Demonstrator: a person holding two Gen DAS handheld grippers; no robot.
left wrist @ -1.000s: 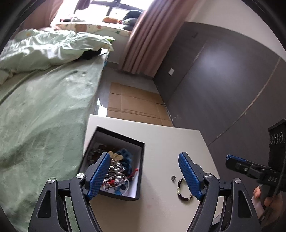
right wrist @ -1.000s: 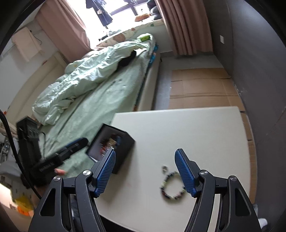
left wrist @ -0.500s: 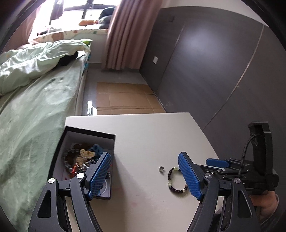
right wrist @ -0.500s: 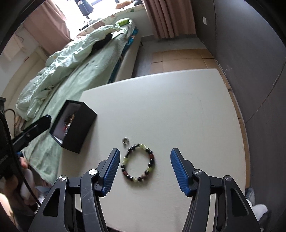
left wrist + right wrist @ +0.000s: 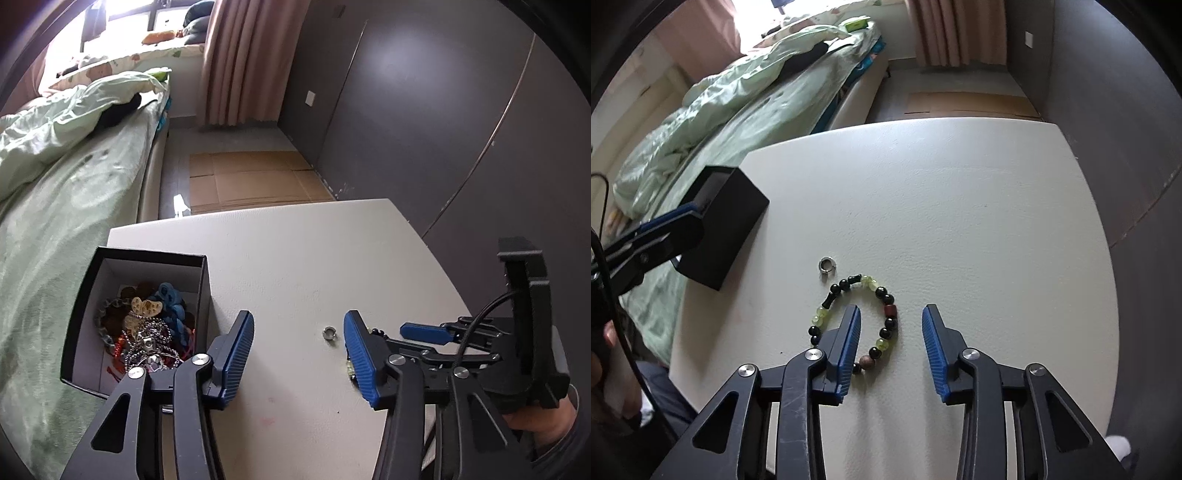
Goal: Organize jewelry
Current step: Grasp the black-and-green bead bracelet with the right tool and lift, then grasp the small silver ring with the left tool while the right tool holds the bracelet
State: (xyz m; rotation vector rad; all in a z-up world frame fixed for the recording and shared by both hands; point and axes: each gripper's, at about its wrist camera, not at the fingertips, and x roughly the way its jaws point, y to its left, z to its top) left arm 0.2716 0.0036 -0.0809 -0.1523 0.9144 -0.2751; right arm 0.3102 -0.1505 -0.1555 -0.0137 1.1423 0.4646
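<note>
Between my right gripper's (image 5: 891,347) closing blue pads sits 1 side of the black-and-green beaded bracelet (image 5: 886,325), ungripped yet; small silver ring (image 5: 824,264) at 11 o'clock waits.

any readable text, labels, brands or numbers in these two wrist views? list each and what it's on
None readable in either view.
Black jewelry box: outer walls plain, no print visible.
Left gripper and right gripper: no markings visible.
Wall plate beside the curtain: blank.
Beaded bracelet and small metal ring: no lettering visible.

Both wrist views angled down, sharing table (image 5: 295,258)
</note>
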